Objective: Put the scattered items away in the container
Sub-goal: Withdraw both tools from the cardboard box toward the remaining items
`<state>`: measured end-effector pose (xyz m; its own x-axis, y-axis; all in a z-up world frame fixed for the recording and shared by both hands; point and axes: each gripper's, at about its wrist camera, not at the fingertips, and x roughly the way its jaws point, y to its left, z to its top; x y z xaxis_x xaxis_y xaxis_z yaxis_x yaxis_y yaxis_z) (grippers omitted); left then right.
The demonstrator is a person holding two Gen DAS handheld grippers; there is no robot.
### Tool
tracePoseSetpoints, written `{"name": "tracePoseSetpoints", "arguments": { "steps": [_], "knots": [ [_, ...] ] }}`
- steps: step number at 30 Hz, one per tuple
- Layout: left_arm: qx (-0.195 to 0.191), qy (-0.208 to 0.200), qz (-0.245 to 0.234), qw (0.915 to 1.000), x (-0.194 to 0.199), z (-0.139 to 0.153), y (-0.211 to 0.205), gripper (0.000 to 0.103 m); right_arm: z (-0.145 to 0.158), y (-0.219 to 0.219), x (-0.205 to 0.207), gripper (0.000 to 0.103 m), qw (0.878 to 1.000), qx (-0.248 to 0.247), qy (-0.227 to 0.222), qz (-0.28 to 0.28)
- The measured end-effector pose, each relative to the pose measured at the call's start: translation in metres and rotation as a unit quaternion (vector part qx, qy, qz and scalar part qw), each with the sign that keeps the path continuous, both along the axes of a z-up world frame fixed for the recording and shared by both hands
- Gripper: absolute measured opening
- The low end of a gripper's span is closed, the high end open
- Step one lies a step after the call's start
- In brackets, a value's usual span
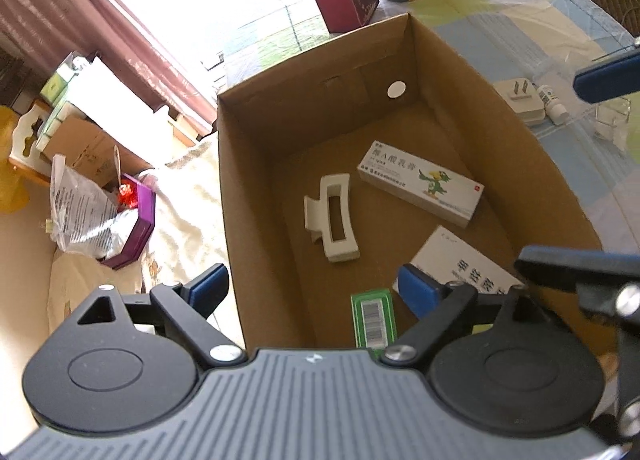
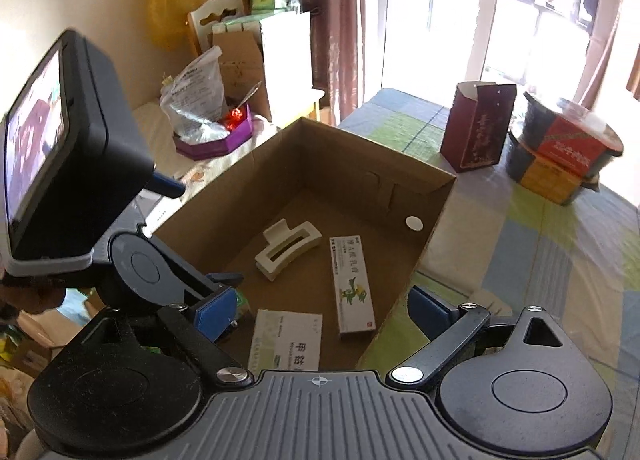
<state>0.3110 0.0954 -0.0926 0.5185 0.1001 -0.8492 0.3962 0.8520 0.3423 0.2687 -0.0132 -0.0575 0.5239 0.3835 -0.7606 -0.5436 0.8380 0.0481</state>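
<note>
An open cardboard box [image 1: 256,180] [image 2: 224,200] stands on the checked tablecloth. Inside it lie a white hair claw clip [image 1: 332,216] [image 2: 288,246], a long ointment carton with a green parrot [image 1: 420,182] [image 2: 354,286], a white medicine box with black lettering [image 1: 460,260] [image 2: 286,340] and a green barcoded box [image 1: 374,316]. My left gripper [image 1: 314,290] hangs open and empty over the box's near end. My right gripper [image 2: 322,312] is open too, empty, above the box's near right corner. A white plug adapter [image 1: 522,100] and a small white bottle [image 1: 554,102] lie on the cloth right of the box.
A maroon carton [image 2: 476,124] and stacked instant-noodle bowls [image 2: 560,156] stand behind the box. Off the table's left, a purple tray with a plastic bag [image 2: 208,128] rests on cream fabric, with boxes and a chair beyond. The left gripper's screen unit [image 2: 60,180] fills the right wrist view's left side.
</note>
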Motion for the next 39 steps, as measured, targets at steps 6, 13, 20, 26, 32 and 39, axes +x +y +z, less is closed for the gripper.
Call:
{"name": "tracePoseSetpoints", "arguments": {
  "steps": [6,13,20,26,32,39],
  "knots": [
    [-0.002,0.001,0.020,0.9998,-0.023,0.011,0.005,0.090,0.017,-0.006,-0.023,0.097,1.000,0.011,-0.004,-0.008],
    [-0.028,-0.003,0.050,0.9984,-0.055,0.032,0.011,0.090,0.031,-0.017,-0.055,0.097,1.000,0.016,-0.012,-0.016],
    [-0.048,-0.010,0.061,0.9969,-0.091,0.051,0.007,0.092,0.038,-0.026,-0.087,0.097,1.000,0.014,-0.014,-0.017],
    [-0.070,-0.013,0.071,0.9949,-0.123,0.063,0.003,0.093,0.043,-0.035,-0.113,0.097,1.000,0.022,-0.017,-0.013],
    [-0.095,-0.009,0.096,0.9908,-0.149,0.070,-0.001,0.093,0.045,-0.043,-0.138,0.097,0.999,0.020,-0.028,-0.007],
    [-0.112,-0.011,0.122,0.9861,-0.176,0.071,-0.007,0.093,0.047,-0.061,-0.156,0.097,0.999,0.038,-0.019,-0.015]
  ]
}}
